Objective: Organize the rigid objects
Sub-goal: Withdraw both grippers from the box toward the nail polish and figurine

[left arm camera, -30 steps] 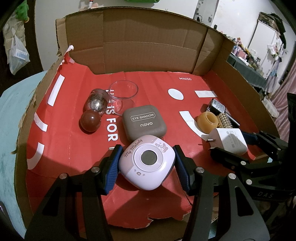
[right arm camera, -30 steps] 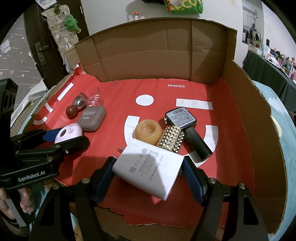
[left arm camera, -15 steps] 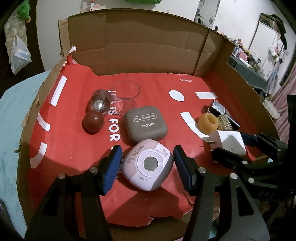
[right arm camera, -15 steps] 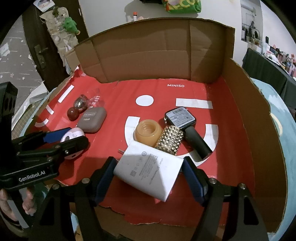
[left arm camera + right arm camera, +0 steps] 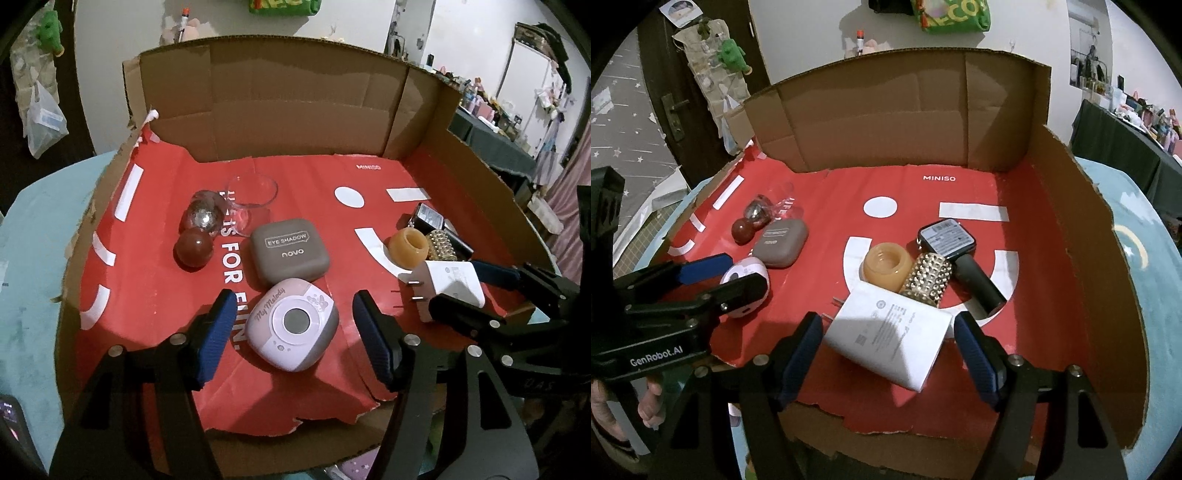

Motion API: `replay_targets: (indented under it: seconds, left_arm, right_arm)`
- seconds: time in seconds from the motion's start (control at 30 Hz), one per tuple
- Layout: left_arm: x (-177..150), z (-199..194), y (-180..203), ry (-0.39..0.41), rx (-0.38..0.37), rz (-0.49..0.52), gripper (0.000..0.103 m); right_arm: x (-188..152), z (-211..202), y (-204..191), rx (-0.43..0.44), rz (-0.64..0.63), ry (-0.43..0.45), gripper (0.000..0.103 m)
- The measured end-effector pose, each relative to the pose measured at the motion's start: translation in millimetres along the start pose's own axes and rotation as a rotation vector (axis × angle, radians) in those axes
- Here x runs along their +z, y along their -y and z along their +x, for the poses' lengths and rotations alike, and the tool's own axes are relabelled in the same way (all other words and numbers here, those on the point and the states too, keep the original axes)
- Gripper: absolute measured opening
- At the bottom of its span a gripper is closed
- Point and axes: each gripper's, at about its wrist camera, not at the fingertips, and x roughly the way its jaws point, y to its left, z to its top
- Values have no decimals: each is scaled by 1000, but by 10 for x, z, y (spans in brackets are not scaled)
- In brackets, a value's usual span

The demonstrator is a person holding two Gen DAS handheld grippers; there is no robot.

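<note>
Your left gripper (image 5: 291, 332) is opening: the pale pink rounded-square gadget with the round grey centre (image 5: 293, 325) sits between its blue pads (image 5: 216, 334), but neither pad touches it. Your right gripper (image 5: 886, 352) stands apart around the white plastic plug-in charger block (image 5: 890, 343), with a slim gap on each side, so it grips nothing. The charger lies tilted on the red liner, prongs toward the pink gadget.

Both things lie inside the shallow cardboard tray with the red paper liner (image 5: 369, 173). Taking the pink gadget as your landmark: the taupe square eye-shadow case (image 5: 290, 251) sits just behind it, nearly touching. Further back and to the left are the dark red ball (image 5: 194, 249), the silver glittery ball (image 5: 203, 218) and the clear glass dish lying on its side (image 5: 251, 199), bunched together. Well to the gadget's right, behind the charger, cluster the amber ring-shaped holder (image 5: 886, 266), the gold studded cylinder (image 5: 927, 278), the dark grey cylinder (image 5: 979, 282) and the black square-faced smartwatch (image 5: 945, 238), all touching or nearly so.

Open liner lies between the gadget and the charger and across the tray's back. The front edge of the liner is torn and low; cardboard walls rise at the back and right.
</note>
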Motion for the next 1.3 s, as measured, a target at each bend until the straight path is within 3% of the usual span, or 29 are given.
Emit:
replay_targets:
  seconds: [0.2,0.57,0.67,0.73,0.87,0.93,1.3]
  left_arm:
    - [-20,-125,22,22,4,1,72]
    - [-102,-341,91,50,21,14,72]
    - [-135,-405,112,60,28,18,77]
    - [-161,-457,123,72,34,20,88]
    - [-217,-562,139,89,33,23,90]
    - [-247,-611,148,100,40,26,97]
    - [-405,-852,185,127,32,23,101]
  right_arm:
    - [-18,-97,-26,7,-4,20,83]
    - [-100,-376,-103,19,-17,85,102]
    - [-135,-468,-126,20,-22,107,103]
    - [-165,-533,-155,22,-29,117,103]
    - [-203,-621,-188,24,-39,132,103]
    - [-228,-668,-212,26,-41,142,103]
    - [-379,-906,-288,36,-48,178,103]
